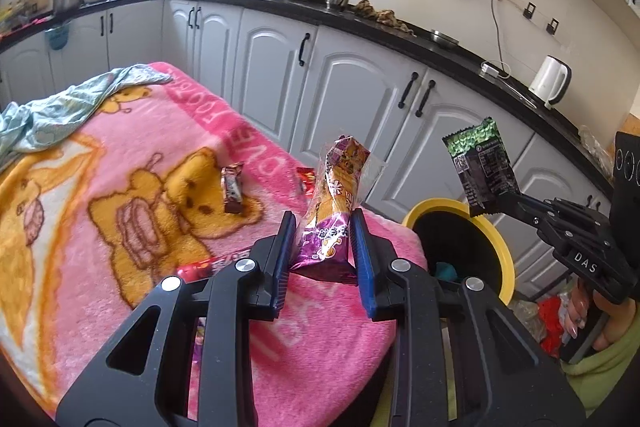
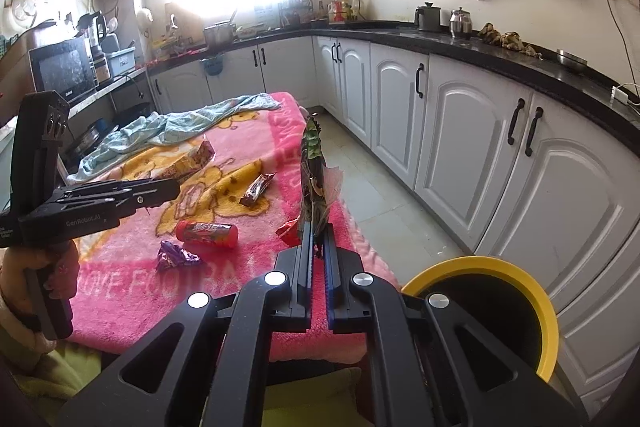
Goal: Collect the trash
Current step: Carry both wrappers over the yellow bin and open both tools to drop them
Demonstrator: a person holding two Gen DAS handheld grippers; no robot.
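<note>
My left gripper point(image 1: 326, 239) is shut on a purple and orange snack packet point(image 1: 338, 195), which stands upright between the blue pads above the pink blanket point(image 1: 120, 147). To the right, my right gripper point(image 1: 506, 201) is shut on the lower corner of a green and black packet point(image 1: 480, 167), held above the yellow-rimmed bin point(image 1: 505, 259). In the right wrist view the right gripper point(image 2: 318, 231) pinches that green packet point(image 2: 314, 163) edge-on, with the bin point(image 2: 548, 327) at lower right. The left gripper point(image 2: 176, 189) with its packet point(image 2: 194, 159) shows at the left.
On the blanket point(image 2: 240, 131) lie a brown wrapper point(image 2: 258, 189), a red tube point(image 2: 206, 233), a crumpled purple wrapper point(image 2: 174, 255) and a red wrapper point(image 2: 290, 229). A pale blue cloth point(image 2: 180, 123) covers the far end. White cabinets point(image 2: 460, 131) line the tiled aisle.
</note>
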